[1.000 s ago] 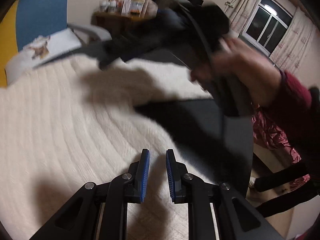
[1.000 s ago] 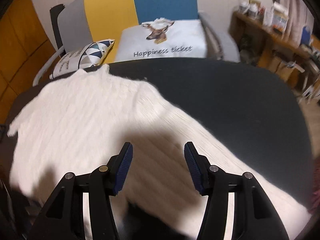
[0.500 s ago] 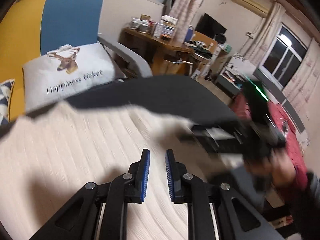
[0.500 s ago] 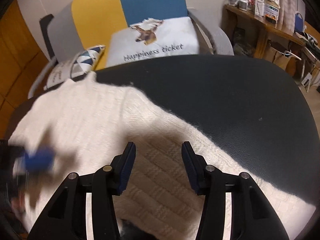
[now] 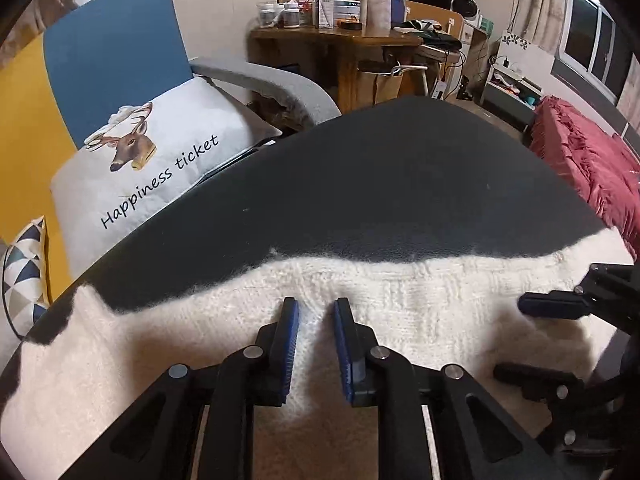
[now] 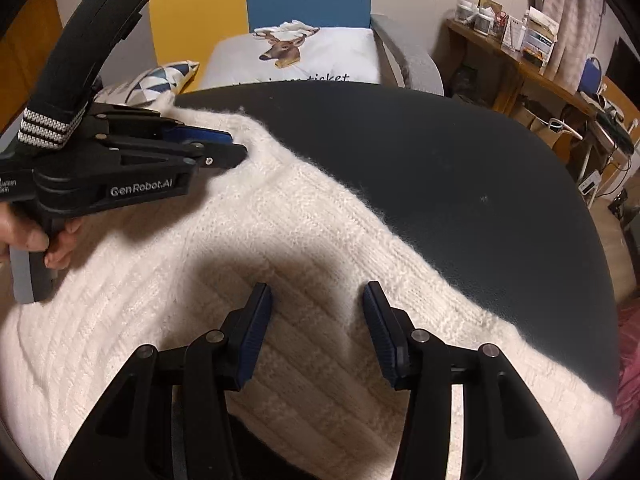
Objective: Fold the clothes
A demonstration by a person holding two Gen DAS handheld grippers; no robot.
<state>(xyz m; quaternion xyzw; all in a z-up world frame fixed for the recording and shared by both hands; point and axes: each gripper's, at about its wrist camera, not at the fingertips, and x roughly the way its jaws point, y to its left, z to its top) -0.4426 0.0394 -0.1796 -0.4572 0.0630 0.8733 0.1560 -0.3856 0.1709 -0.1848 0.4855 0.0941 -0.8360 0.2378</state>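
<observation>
We see a cream knitted sweater (image 6: 280, 264) spread flat over the near part of a dark round worktop (image 6: 460, 184), its fuzzy far edge running across the surface while the far half of the worktop lies bare. Toward the right edge the knit reaches the rim of the worktop.

Our left gripper (image 5: 314, 312) hovers low over the sweater close to its far edge, its jaws parted by only a narrow gap with nothing between the blue pads. From the right wrist view we see that same gripper (image 6: 236, 148) from the side, held in a hand (image 6: 36, 240), its tips over the sweater's far left corner.

Our right gripper (image 6: 316, 300) hangs above the middle of the sweater, jaws spread wide and holding nothing; its shadow falls on the knit just ahead of it. In the left wrist view its fingers (image 5: 552, 306) come in from the right, over the sweater near the worktop's right edge.

Beyond the far edge stands a chair with a deer-print cushion (image 5: 160, 156), and a cluttered wooden desk (image 5: 336, 40) sits further back
</observation>
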